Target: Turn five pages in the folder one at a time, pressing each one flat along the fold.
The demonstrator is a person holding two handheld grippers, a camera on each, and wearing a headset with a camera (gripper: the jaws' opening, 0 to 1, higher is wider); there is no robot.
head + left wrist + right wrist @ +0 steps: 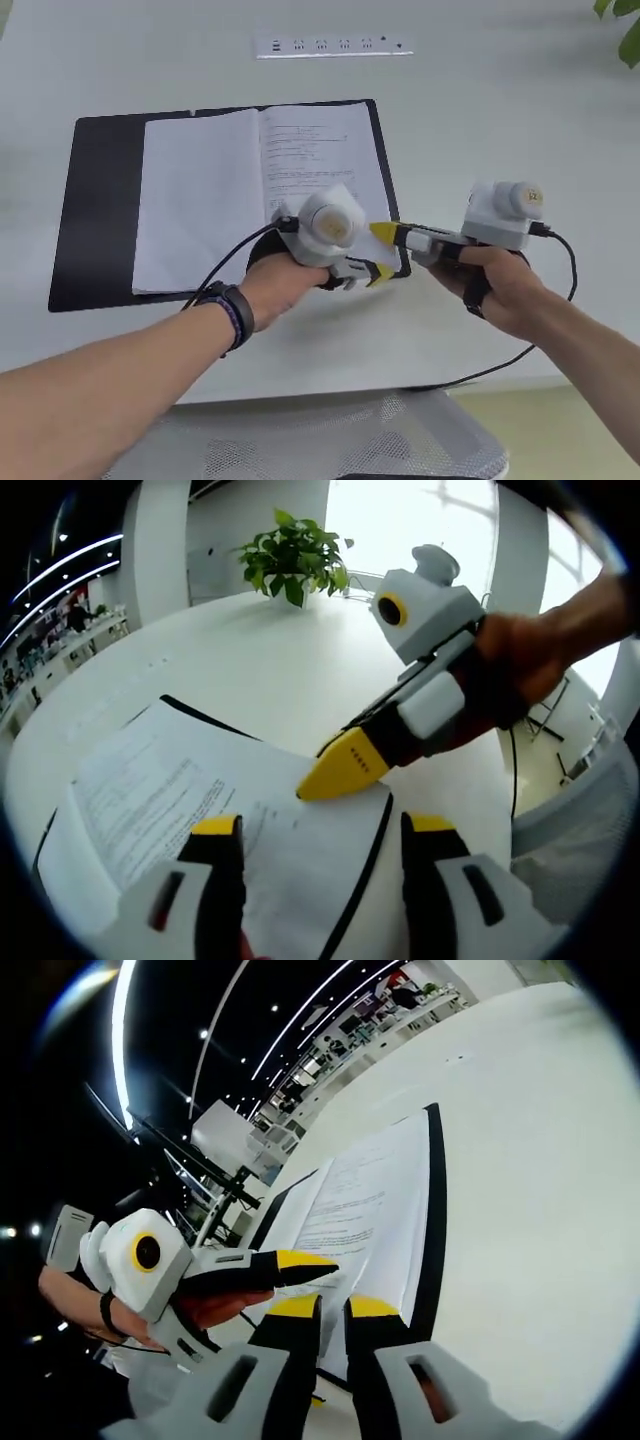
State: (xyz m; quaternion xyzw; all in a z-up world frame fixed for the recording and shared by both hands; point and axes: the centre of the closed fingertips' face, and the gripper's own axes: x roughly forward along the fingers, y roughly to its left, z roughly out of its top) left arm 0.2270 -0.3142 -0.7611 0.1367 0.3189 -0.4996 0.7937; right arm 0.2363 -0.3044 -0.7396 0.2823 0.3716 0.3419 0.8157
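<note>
One sheet only to be taken here. Folder (100, 200) lying open on the white table (500, 120), blank page (195, 200) left, printed page (320, 150) right, both grippers at that page's near right corner. Left gripper (322, 825) with jaws spread wide, straddling the page edge; right gripper (335, 1310) with jaws drawn almost together, tips over the corner; cannot tell whether paper is caught between. Best to pinch just the top sheet, lift in an arc toward the fold (261, 190), then sweep flat along it with the free gripper. Printed lines too small to read; no brand or label legible
</note>
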